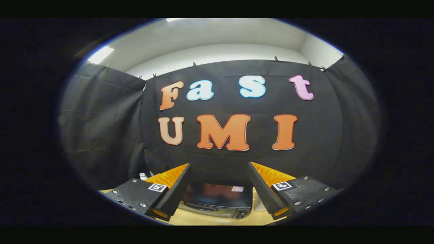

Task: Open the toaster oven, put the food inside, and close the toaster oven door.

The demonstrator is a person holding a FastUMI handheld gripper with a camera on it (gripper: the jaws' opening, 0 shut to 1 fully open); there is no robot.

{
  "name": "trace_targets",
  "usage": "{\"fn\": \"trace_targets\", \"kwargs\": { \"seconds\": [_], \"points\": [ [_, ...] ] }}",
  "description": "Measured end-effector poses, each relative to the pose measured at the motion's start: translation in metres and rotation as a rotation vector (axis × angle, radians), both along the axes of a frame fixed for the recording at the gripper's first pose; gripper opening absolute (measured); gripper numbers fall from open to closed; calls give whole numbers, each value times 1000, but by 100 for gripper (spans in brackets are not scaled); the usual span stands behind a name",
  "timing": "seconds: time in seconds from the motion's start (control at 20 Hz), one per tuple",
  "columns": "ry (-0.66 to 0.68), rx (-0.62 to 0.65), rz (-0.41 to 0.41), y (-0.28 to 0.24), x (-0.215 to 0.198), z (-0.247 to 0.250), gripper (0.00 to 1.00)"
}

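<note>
A black toaster oven stands on the wooden table against the booth's black wall, its dark glass door shut and a handle along the door's lower part. My gripper is held high and back from it, open, with nothing between its two fingers. The oven sits beyond the fingers and shows through the gap between them. The food is hidden from me.
A small white bottle peeks up behind the left finger. A white object stands just right of the oven, mostly hidden by the right finger. Black cloth walls close in the booth on three sides.
</note>
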State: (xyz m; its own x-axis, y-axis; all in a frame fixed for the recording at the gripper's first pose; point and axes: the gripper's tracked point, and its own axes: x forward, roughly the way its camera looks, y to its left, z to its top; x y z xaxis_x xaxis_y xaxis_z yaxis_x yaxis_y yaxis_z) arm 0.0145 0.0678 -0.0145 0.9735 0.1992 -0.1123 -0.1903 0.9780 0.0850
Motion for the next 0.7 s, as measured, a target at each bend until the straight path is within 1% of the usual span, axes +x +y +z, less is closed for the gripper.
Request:
{"fn": "trace_targets", "kwargs": {
  "seconds": [0.25,0.7],
  "points": [
    [-97,-18,-10,-6,-8,37,97],
    [-155,-27,-26,-16,-14,57,97]
  ]
}}
